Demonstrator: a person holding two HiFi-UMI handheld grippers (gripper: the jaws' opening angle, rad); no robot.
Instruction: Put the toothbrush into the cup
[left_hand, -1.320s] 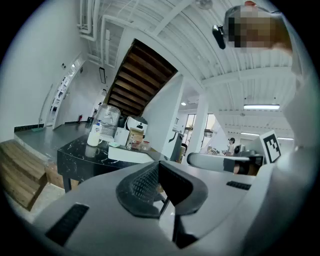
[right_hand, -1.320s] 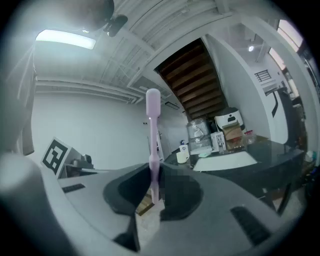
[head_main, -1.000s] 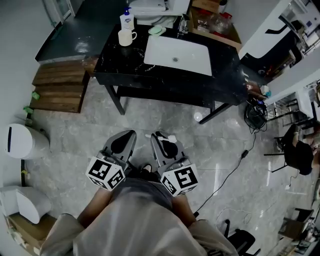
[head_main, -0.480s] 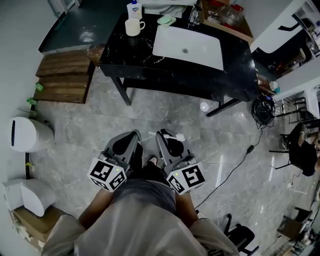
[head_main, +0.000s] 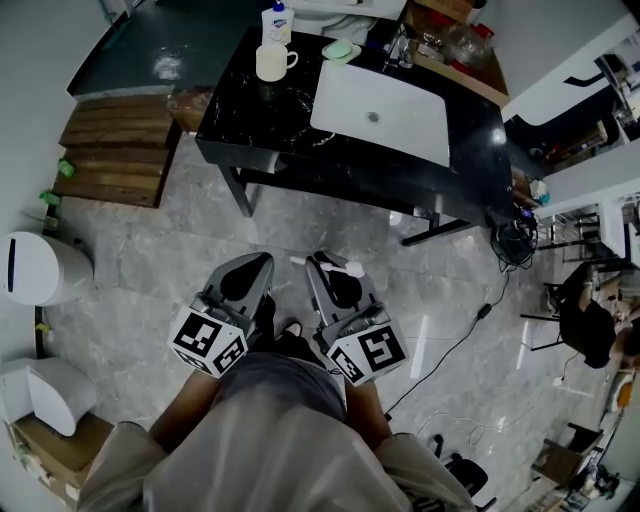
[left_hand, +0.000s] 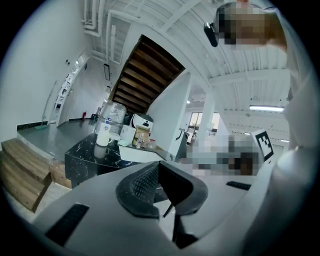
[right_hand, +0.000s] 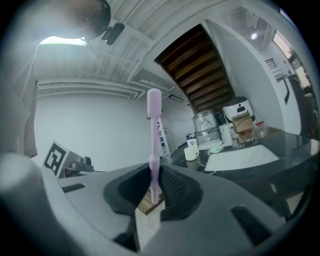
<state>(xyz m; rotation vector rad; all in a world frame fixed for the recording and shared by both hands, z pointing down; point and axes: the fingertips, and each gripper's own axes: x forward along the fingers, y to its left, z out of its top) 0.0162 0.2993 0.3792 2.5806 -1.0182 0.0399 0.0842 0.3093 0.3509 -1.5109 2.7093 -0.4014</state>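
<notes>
Operator: Toothbrush (right_hand: 153, 131), position?
Notes: Clamped in your right gripper (right_hand: 156, 186). The jaws are narrow and the pads press on it. In the right gripper view the pale pink shaft stands upright out of the jaws. In the head view it lies crosswise over the jaw tips.
Operator: Left gripper (left_hand: 159, 176)?
Notes: Jaws together, nothing between them. You hold it just beside the right one, both low in front of you over the grey tiled floor (head_main: 150, 260).
Operator: Cup (head_main: 272, 62)?
Notes: White mug, upright on the black marble counter (head_main: 250, 120), at its far left corner. Pump bottle (head_main: 277, 20) just behind it. White basin (head_main: 380, 108) to its right, green soap dish (head_main: 340, 48) at the basin's far edge. Cup is well apart from both grippers. Toothbrush is not in it.
</notes>
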